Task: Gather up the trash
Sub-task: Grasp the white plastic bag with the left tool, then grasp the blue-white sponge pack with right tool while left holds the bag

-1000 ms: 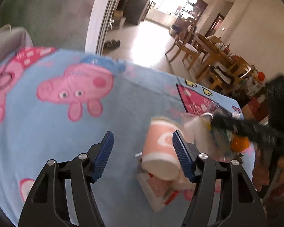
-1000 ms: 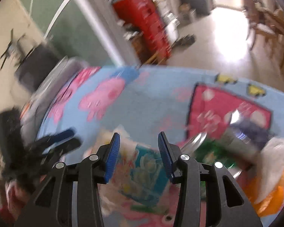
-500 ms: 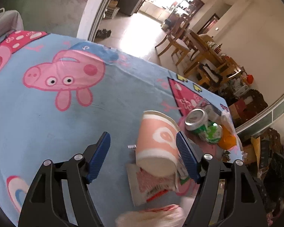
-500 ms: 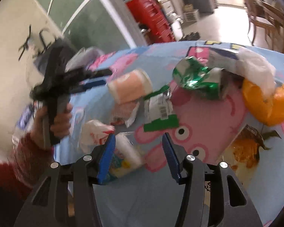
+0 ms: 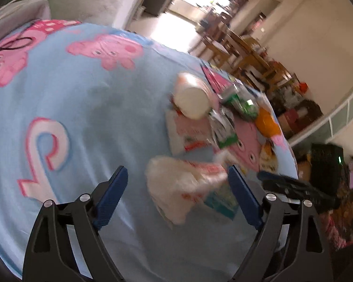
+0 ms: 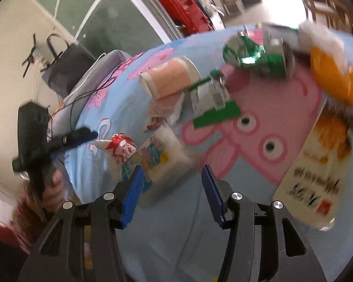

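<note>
The left gripper (image 5: pixel 177 193) has its fingers wide, nothing between them; the crumpled white plastic bag (image 5: pixel 181 185) lies on the blue cartoon blanket (image 5: pixel 82 108) just in front. The right gripper (image 6: pixel 171 186) is also spread, w/ nothing held, near the printed snack packet (image 6: pixel 161 154).

Beyond the bag, farther from the grippers: a pink paper cup (image 5: pixel 193 98) on its side, a flat wrapper, a crushed green can (image 6: pixel 254 55), orange peel (image 6: pixel 336 80).

The bag looks very light, soft and a bit slippery, approx. no stiffness. Best is to pinch a thick bunched fold, not a single flat layer.
</note>
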The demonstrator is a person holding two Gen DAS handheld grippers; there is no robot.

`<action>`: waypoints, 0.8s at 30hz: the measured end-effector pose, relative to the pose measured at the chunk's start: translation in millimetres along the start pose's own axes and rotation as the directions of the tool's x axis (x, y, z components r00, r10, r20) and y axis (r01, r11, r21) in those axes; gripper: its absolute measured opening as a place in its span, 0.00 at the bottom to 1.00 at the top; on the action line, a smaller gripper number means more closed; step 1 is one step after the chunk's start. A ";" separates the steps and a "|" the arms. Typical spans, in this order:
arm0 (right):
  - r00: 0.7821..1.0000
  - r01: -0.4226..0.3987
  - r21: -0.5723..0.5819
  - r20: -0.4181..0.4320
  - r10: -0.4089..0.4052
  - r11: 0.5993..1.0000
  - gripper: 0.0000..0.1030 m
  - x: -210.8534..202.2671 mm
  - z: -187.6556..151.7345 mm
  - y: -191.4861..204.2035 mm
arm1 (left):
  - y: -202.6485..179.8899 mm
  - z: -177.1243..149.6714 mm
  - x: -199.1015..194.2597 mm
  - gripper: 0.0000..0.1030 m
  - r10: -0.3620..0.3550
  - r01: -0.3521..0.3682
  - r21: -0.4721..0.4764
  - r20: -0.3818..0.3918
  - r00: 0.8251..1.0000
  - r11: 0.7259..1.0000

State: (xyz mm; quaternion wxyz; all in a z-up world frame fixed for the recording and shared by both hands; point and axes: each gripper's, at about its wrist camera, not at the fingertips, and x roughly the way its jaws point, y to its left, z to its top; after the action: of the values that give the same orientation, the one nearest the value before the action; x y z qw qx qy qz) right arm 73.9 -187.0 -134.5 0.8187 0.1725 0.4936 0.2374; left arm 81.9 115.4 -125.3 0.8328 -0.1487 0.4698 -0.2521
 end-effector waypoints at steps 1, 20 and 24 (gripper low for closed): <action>1.000 -0.005 0.012 -0.006 0.005 1.000 0.48 2.0 -1.9 1.0 | -3.8 -1.3 4.0 0.83 0.006 -0.006 0.014 -0.005 1.000 1.000; 0.999 0.017 -0.116 -0.033 -0.021 0.993 0.57 50.4 22.2 67.1 | 26.7 -11.2 4.9 0.45 -0.023 0.024 -0.038 0.025 0.999 0.999; 0.987 0.156 -0.136 -0.010 -0.159 0.978 0.67 56.3 9.9 71.6 | 24.0 -12.6 4.5 0.53 -0.003 0.004 -0.046 0.024 1.000 0.999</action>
State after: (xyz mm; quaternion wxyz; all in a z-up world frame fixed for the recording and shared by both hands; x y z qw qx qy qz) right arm 89.5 -96.8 -133.9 0.8395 0.0745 0.4970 0.2064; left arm 79.8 132.7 -146.6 0.8343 -0.1717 0.4653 -0.2409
